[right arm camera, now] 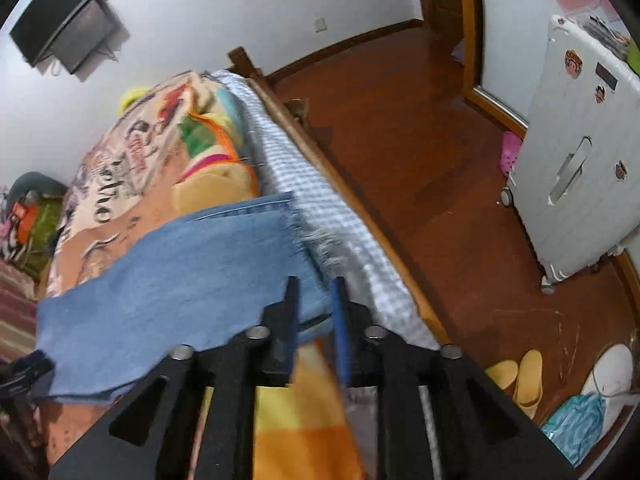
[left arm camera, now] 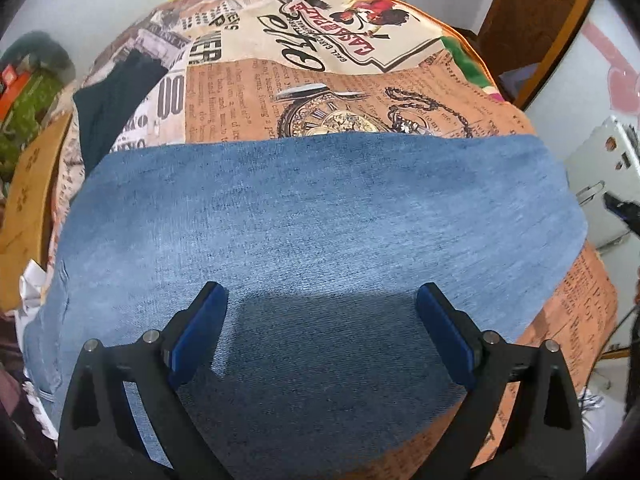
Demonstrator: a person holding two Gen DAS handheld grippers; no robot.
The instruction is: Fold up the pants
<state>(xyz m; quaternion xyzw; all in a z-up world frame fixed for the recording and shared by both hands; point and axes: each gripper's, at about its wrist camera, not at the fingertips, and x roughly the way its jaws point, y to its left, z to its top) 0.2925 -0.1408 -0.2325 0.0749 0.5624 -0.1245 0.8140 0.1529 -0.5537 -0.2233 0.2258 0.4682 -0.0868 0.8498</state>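
The blue denim pants [left arm camera: 320, 216] lie flat in a folded band across the printed blanket [left arm camera: 320, 96] on the bed. My left gripper [left arm camera: 322, 296] hovers over their near half, open wide, with nothing between its blue pads [left arm camera: 204, 332]. In the right wrist view the pants [right arm camera: 180, 280] end in a frayed hem [right arm camera: 316, 240] near the bed's side. My right gripper [right arm camera: 316, 286] hangs just above that end with its jaws a narrow gap apart. Denim shows behind the gap, but the pads do not press on it.
A dark garment [left arm camera: 116, 104] lies on the blanket beyond the pants. A checked sheet [right arm camera: 304, 176] and the wooden bed rail [right arm camera: 340, 184] run along the bed's side. On the wood floor stand a white suitcase [right arm camera: 576, 168], yellow slippers [right arm camera: 520, 376] and a pink shoe [right arm camera: 510, 152].
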